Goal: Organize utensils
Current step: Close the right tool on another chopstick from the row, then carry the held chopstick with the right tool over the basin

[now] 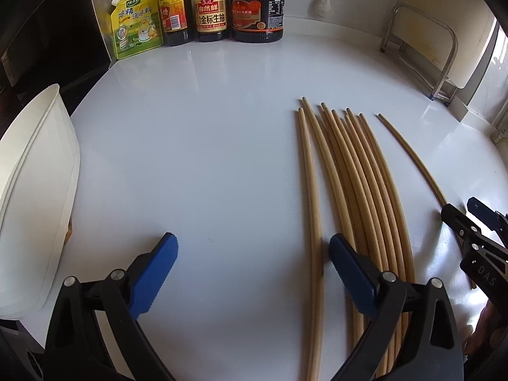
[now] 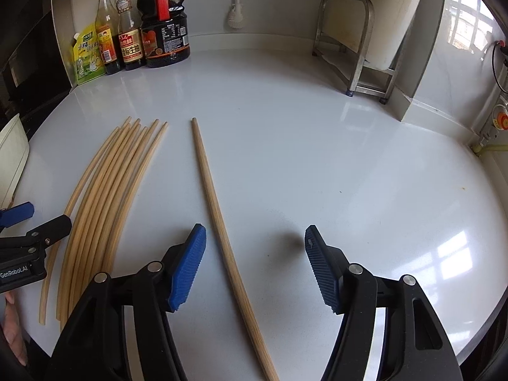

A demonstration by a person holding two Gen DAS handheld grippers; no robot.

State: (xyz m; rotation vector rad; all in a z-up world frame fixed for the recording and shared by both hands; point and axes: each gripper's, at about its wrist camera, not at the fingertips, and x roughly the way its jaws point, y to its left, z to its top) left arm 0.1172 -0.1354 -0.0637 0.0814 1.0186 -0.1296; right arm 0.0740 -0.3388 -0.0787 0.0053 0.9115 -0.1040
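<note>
While both grippers hover spread wide and empty above a glossy white counter (image 2: pixel 285 120), pale bamboo chopsticks (image 1: pixel 358 190) lie side by side, long, slender and tapered. One chopstick (image 2: pixel 219 216) lies apart between the right gripper (image 2: pixel 255 265) fingers; the left gripper (image 1: pixel 252 274) straddles the bundle's leftmost stick.

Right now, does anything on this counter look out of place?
Yes: one chopstick lies alone, apart to the right of the bundle of chopsticks, between the open fingers of the right gripper. Nothing looks spilled or broken.
</note>
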